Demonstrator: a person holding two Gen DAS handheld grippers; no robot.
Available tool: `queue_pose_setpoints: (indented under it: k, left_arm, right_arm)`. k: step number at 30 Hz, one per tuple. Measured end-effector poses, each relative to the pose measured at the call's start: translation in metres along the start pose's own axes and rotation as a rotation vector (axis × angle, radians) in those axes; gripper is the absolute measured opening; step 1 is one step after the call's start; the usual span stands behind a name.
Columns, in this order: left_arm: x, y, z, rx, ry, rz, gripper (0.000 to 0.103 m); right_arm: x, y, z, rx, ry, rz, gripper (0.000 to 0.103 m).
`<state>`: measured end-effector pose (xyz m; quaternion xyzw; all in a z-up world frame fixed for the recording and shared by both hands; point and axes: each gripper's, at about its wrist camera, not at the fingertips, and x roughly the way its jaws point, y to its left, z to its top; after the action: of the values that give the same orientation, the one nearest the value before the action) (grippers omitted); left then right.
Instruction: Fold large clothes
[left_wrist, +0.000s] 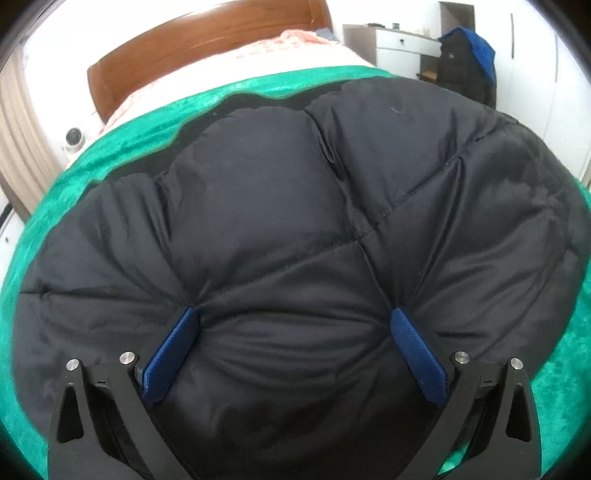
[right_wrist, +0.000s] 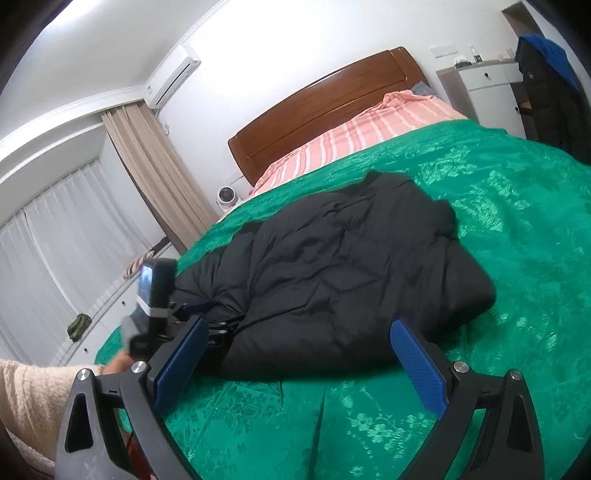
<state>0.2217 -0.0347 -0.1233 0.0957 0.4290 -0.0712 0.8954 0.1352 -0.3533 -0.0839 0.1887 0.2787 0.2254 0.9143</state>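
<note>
The black puffer jacket lay folded into a bundle on the green bedspread. The left gripper pressed into the jacket's padded surface, its blue fingers spread wide with quilted fabric bulging between them. The right gripper hung just beside the bundle's near edge, fingers wide apart and holding nothing, above bare bedspread.

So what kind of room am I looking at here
A bedroom, most likely in a home. A bed with a wooden headboard and green bedspread fills the view, curtains cover the window, and a black puffer jacket lies on the bed.
</note>
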Motion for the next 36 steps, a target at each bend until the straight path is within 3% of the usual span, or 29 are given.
queue_pose_setpoints:
  k: [3, 6, 9, 13, 15, 17, 20, 23, 25, 27, 29, 30, 31, 36]
  left_arm:
    - [-0.030, -0.009, -0.013, 0.016, -0.011, -0.043, 0.101]
    - [-0.027, -0.029, -0.033, 0.122, -0.003, -0.003, 0.103]
    - [-0.013, -0.033, -0.037, 0.106, -0.005, -0.010, 0.103]
    - [-0.021, -0.039, -0.036, 0.097, 0.024, -0.011, 0.102]
    - [-0.035, -0.035, -0.028, 0.096, 0.047, -0.059, 0.100]
    - [-0.053, -0.022, -0.015, 0.049, 0.011, -0.110, 0.100]
    - [-0.060, 0.010, 0.034, -0.071, -0.029, -0.139, 0.100]
    - [-0.043, 0.031, 0.092, -0.128, -0.075, -0.108, 0.100]
    - [-0.016, 0.034, 0.129, -0.124, -0.067, -0.086, 0.100]
    - [0.012, 0.036, 0.143, -0.127, -0.038, -0.058, 0.100]
    - [0.060, 0.051, 0.147, -0.117, 0.049, -0.009, 0.102]
    - [0.087, 0.051, 0.139, -0.109, 0.104, -0.015, 0.103]
    - [0.099, 0.055, 0.133, -0.117, 0.111, -0.023, 0.103]
    - [0.088, 0.062, 0.135, -0.139, 0.102, -0.035, 0.101]
  right_arm:
    - [-0.009, -0.005, 0.000, 0.010, -0.028, -0.014, 0.098]
    - [-0.008, -0.016, 0.002, 0.063, -0.030, -0.006, 0.098]
    - [-0.007, -0.021, 0.004, 0.083, -0.032, -0.020, 0.098]
    - [-0.013, -0.022, 0.002, 0.078, -0.036, -0.047, 0.098]
    - [-0.020, -0.026, 0.004, 0.092, -0.057, -0.049, 0.098]
    - [-0.023, -0.032, 0.006, 0.118, -0.071, -0.043, 0.098]
    - [-0.018, -0.040, 0.007, 0.164, -0.058, -0.020, 0.098]
    - [-0.011, -0.040, 0.006, 0.162, -0.035, -0.015, 0.098]
    - [-0.009, -0.037, 0.004, 0.150, -0.021, -0.010, 0.098]
    - [-0.008, -0.034, 0.003, 0.140, -0.013, -0.005, 0.098]
    - [-0.006, -0.035, 0.002, 0.137, -0.004, -0.006, 0.098]
    - [-0.005, -0.036, 0.002, 0.141, 0.000, -0.005, 0.098]
    - [-0.003, -0.038, 0.002, 0.146, 0.007, -0.004, 0.098]
    - [0.002, -0.045, 0.001, 0.173, 0.026, 0.014, 0.098]
